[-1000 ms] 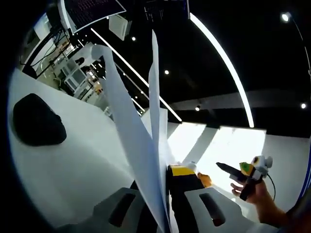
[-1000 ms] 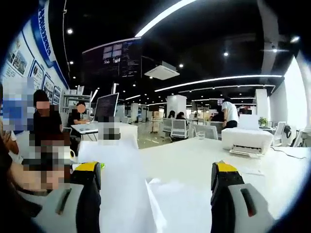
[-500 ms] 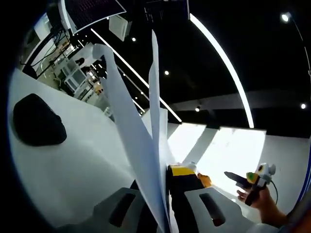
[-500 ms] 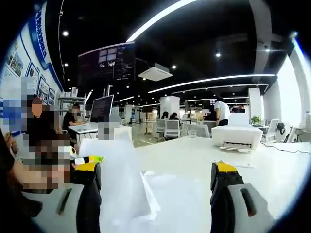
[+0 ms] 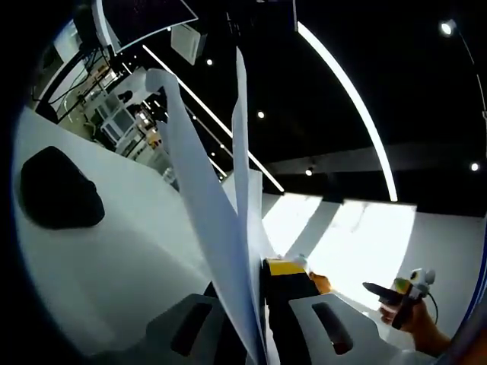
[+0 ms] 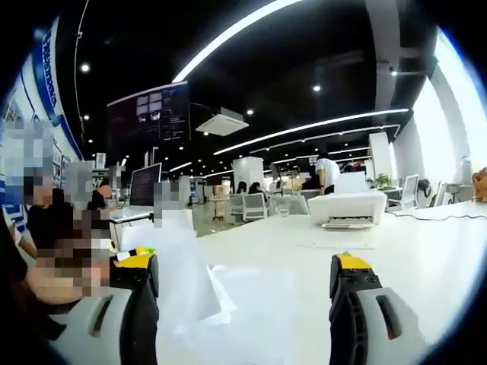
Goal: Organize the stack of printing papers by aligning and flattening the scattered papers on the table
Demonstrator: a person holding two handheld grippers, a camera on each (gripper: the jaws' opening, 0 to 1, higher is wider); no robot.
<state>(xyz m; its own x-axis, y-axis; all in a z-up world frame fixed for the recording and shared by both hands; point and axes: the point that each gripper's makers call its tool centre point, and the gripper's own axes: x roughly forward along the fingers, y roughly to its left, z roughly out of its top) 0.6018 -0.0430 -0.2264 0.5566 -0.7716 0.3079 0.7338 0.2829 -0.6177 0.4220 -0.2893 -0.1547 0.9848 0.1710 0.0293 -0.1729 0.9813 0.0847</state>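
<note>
White printing papers (image 5: 228, 228) stand upright out of my left gripper (image 5: 260, 283), which is shut on their lower edge; the sheets fan apart toward the top. A hand holds my right gripper (image 5: 401, 293) low at the right of the left gripper view, apart from the papers. In the right gripper view my right gripper (image 6: 243, 285) is open with its yellow-tipped jaws wide apart and nothing between them. Beyond the jaws the lifted papers (image 6: 183, 270) rise at the left, and a flat sheet (image 6: 255, 300) lies on the white table (image 6: 396, 243).
A white printer (image 6: 346, 207) sits at the table's far side. A black object (image 5: 57, 188) lies on the table to the left of the papers. People sit at desks at the left (image 6: 57, 228), and office chairs (image 6: 255, 205) stand further back.
The right gripper and its hand have dropped lower and further right in the left gripper view. The right gripper's camera has swung, shifting the printer leftward. The papers stay clamped in the left gripper.
</note>
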